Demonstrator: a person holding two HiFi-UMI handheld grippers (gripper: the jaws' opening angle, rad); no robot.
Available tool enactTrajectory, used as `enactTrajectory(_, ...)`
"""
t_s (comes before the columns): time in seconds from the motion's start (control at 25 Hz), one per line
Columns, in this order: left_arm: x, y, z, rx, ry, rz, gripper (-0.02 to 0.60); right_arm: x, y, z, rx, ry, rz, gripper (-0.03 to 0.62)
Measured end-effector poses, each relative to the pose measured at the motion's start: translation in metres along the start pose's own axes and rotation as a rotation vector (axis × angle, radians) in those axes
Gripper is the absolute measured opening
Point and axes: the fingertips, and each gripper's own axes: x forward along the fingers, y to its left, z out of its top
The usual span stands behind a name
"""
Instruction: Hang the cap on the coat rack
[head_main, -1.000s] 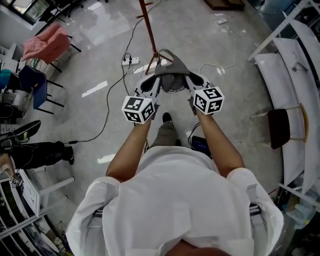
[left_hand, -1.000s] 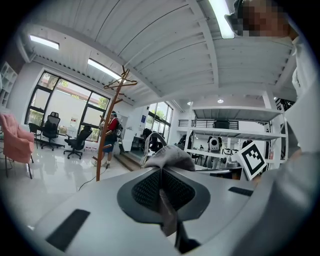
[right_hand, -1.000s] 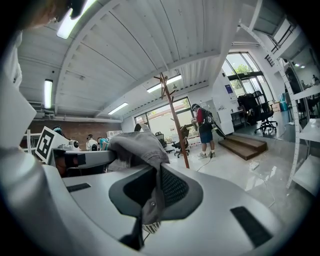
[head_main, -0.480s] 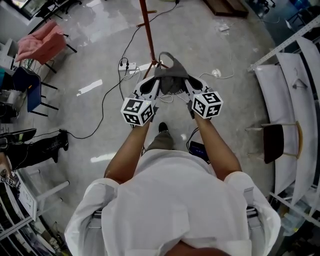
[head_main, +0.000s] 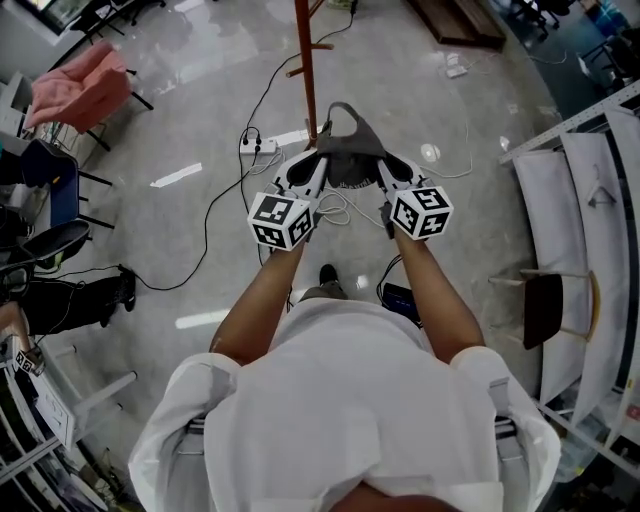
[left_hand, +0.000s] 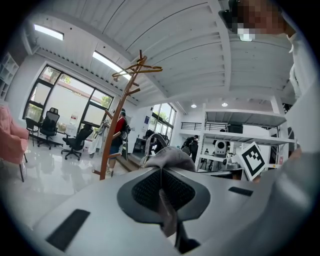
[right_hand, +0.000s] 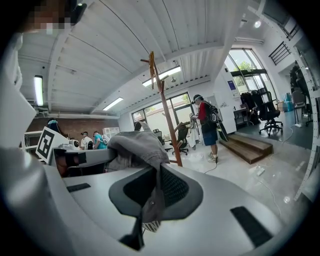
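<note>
left gripper (head_main: 317, 162): fingers pinched on cap (head_main: 347, 148) | right gripper (head_main: 383, 166): same | both arms extended forward, side by side

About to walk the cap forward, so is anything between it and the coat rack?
Nothing visible does. The cap, clamped by the left tool and the right tool, faces the coat rack across open air. A power strip lies on the floor near the rack's base, below that path.

The cap (head_main: 346, 148) is seen in plain grey; the coat rack (head_main: 304, 60) is coloured reddish-brown; the left gripper (head_main: 312, 165) and right gripper (head_main: 384, 165) are finished in pale grey, with black meshed pads (left_hand: 145, 189); their marker cubes (head_main: 281, 220) are patterned in black-and-white squares; a chair (head_main: 82, 82) is draped in pink; the shirt (head_main: 340, 400) is white.
</note>
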Motion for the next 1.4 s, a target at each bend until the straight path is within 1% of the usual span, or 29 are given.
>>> enactTrajectory(0.24,0.018,0.034,0.017,0.008,-0.022,-0.011,0.020,0.035,-0.003,0.016,-0.017,-0.014,-0.007,0.035)
enactTrajectory(0.52,0.049,0.037,0.037,0.032,-0.043,-0.026,0.020,0.045,-0.026,0.039,-0.021,-0.041,-0.009,0.035)
enactTrajectory(0.68,0.067,0.043,0.042,0.044,-0.054,-0.012,0.018,0.059,-0.040,0.047,-0.021,-0.049,0.007,0.035)
enactTrajectory(0.88,0.095,0.055,0.046,0.053,-0.057,0.036,0.020,0.083,-0.065,0.054,-0.010,-0.043,0.057,0.035)
enactTrajectory(1.04,0.125,0.065,0.047,0.052,-0.054,0.094,0.020,0.107,-0.091,0.061,-0.008,-0.024,0.113,0.035)
enactTrajectory(1.2,0.155,0.078,0.040,0.048,-0.038,0.163,0.020,0.134,-0.121,0.061,-0.004,0.007,0.176,0.035)
enactTrajectory(1.4,0.182,0.091,0.036,0.050,-0.018,0.237,0.018,0.166,-0.147,0.063,0.004,0.040,0.247,0.035)
